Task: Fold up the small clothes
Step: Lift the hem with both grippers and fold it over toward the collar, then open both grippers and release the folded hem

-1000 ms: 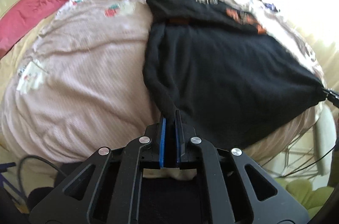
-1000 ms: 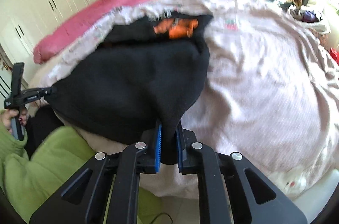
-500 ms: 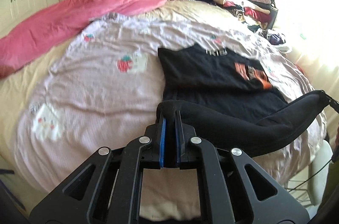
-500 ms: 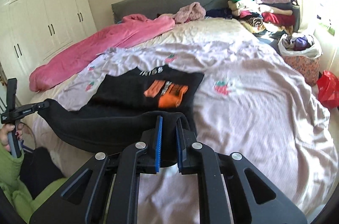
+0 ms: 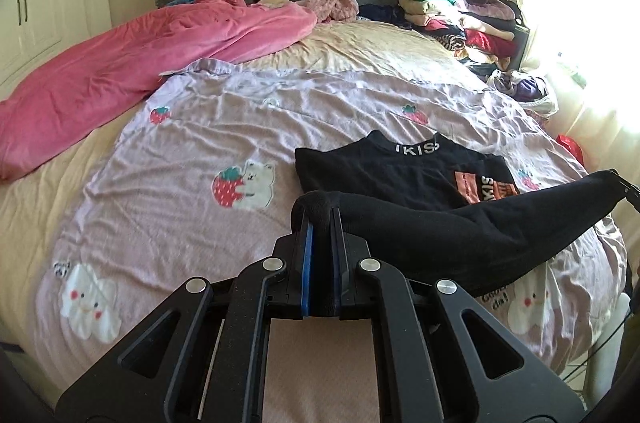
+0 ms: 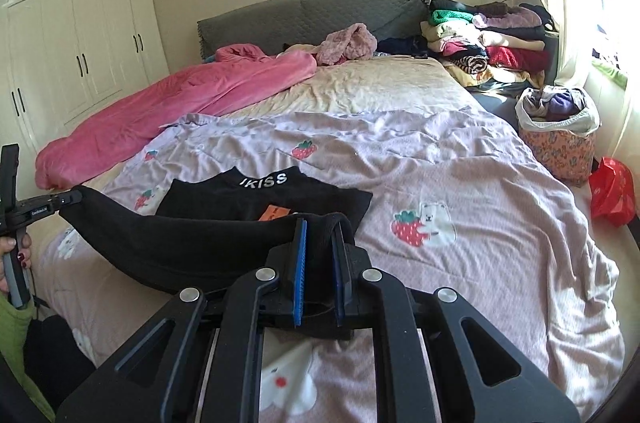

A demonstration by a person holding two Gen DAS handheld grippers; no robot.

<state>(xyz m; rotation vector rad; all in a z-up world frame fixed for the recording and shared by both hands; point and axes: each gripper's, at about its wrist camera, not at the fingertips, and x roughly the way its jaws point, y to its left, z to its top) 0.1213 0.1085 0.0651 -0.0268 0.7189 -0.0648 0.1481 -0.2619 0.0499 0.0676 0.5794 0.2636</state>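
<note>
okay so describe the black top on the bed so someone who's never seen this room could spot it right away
Start at the big bed with the grey headboard; a lilac strawberry-print sheet covers its near half. On that sheet lies the black top, its near hem lifted by both grippers. Only it is black, with white lettering on the collar and an orange patch.

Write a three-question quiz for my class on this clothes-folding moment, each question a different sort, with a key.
1. True or false: both tools, the left tool and the right tool, are shut on the hem of the black top.
2. Multiple choice: the top's collar end is (A) lying on the lilac strawberry-print sheet, (B) hanging off the bed, (C) on the pink blanket.
3. Fill in: the white letters on the collar read ____.

Key: 1 true; 2 A; 3 IKISS.
</note>
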